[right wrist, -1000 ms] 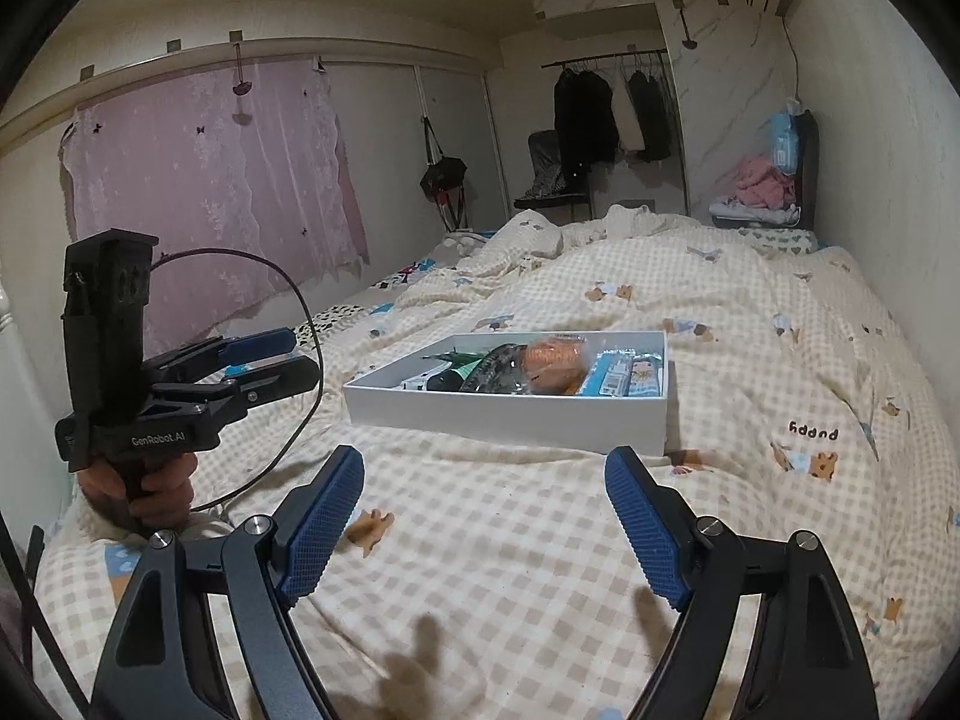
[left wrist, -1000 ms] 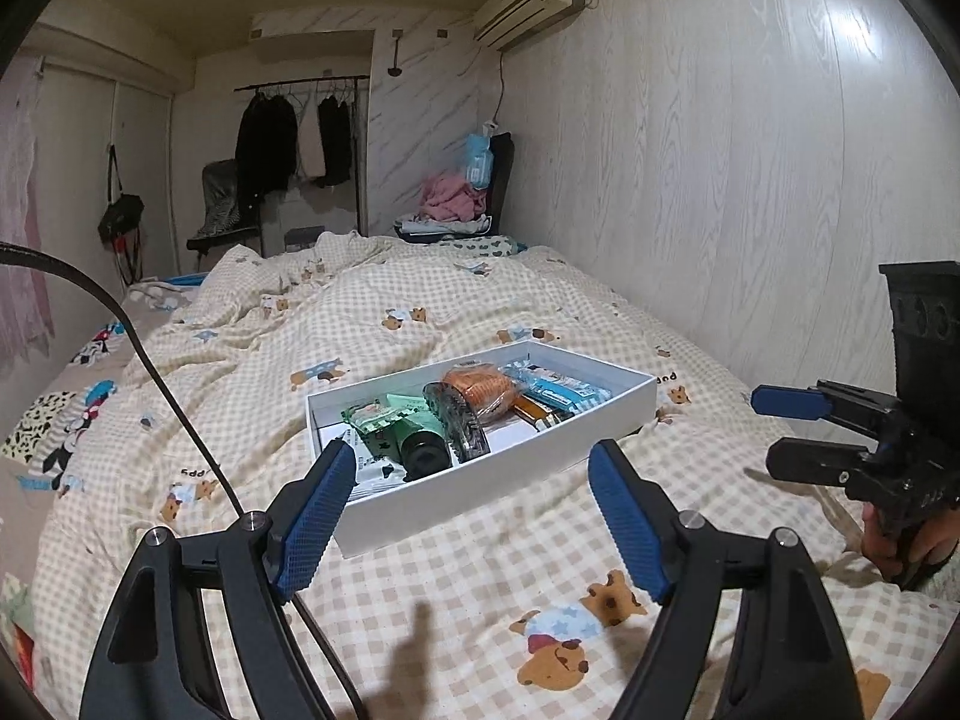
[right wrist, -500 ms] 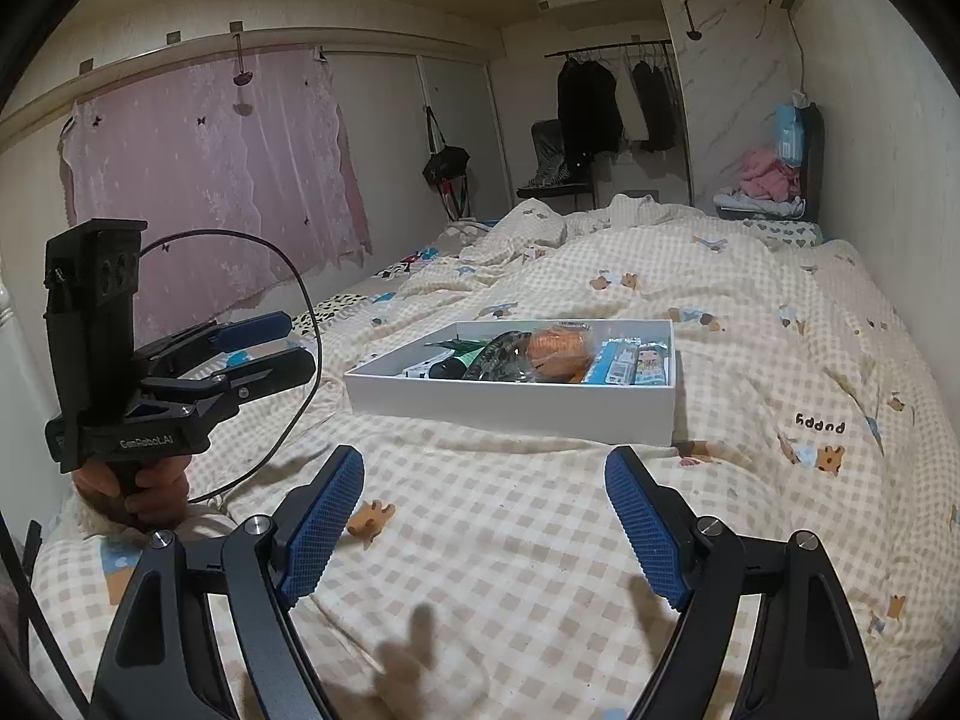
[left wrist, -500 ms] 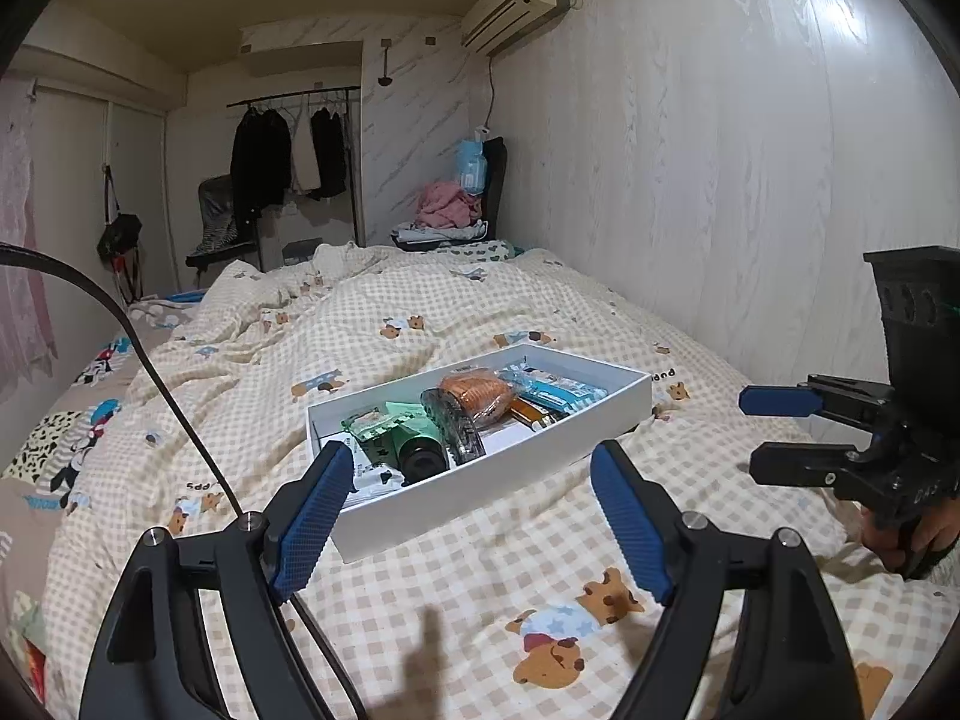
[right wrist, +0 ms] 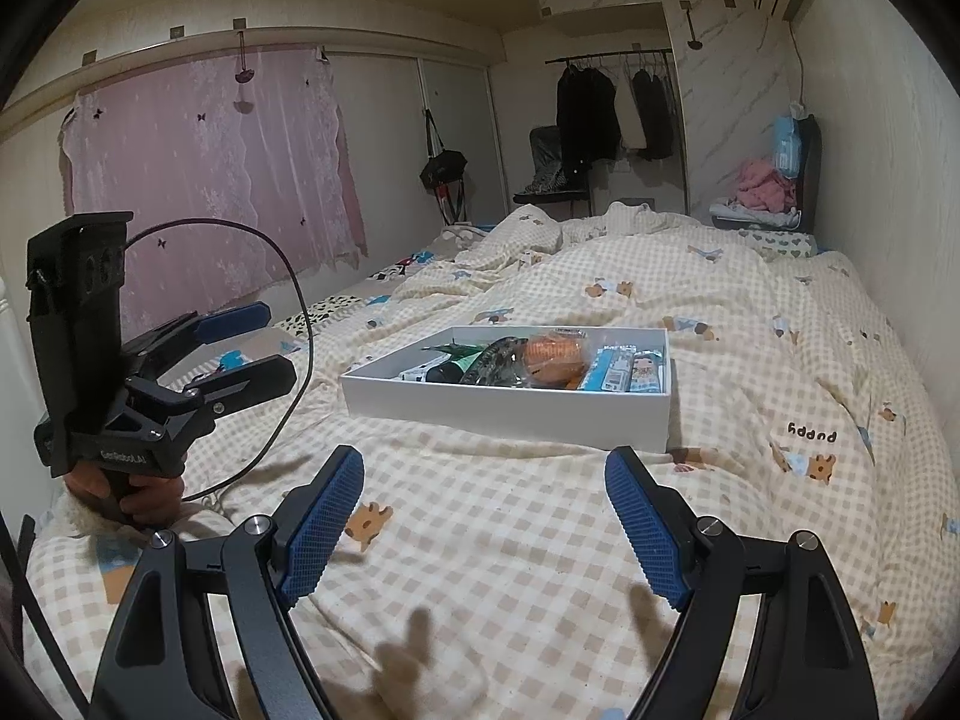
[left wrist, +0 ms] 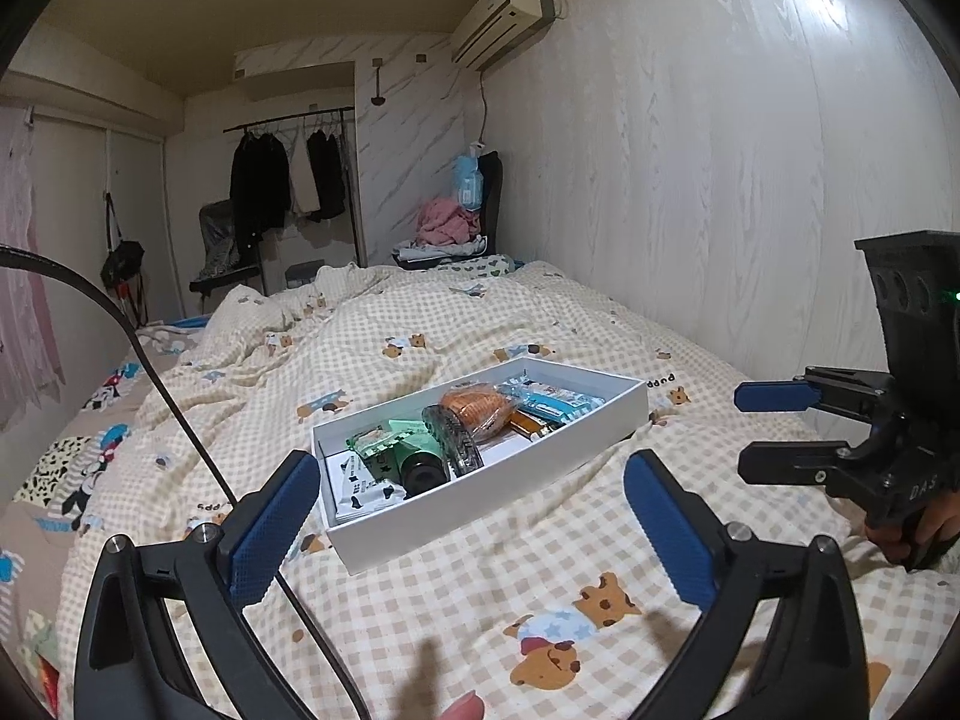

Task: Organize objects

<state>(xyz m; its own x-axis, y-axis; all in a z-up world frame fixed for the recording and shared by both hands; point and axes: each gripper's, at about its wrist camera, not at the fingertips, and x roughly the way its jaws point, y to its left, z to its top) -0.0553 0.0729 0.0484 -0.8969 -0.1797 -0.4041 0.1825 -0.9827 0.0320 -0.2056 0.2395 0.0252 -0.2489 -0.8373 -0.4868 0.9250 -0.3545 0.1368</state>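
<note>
So, there's a white box (left wrist: 498,483) sitting on the bed (left wrist: 420,600), on a beige checked duvet with little bears on it. It's stuffed with small things: an orange packet (left wrist: 477,411) about mid-box, a clear dark-patterned wrapper (left wrist: 453,441) leaning against it, a black can (left wrist: 423,471) next to that, some green packets (left wrist: 384,447) toward the near-left end, and blue packets (left wrist: 549,399) at the far-right end. Below the green packets there's a white card with black print, can't read what it says.

The left gripper (left wrist: 468,519) hangs low over the duvet just in front of the box. Its jaws have just been opening and now stand wide apart, with nothing between them, only duvet and the box's near wall behind. A black cable (left wrist: 180,420) loops past its left finger.

The right gripper (right wrist: 483,516) is likewise spread apart and empty, aimed at the box's long side from a little further back. From the left camera you can see it off to the right, held by a hand (left wrist: 921,525) down near the duvet.

Further back: a clothes rack (right wrist: 612,108) with dark clothes, a pink curtain (right wrist: 204,180), and an air conditioner (left wrist: 504,21) up on the wall.
</note>
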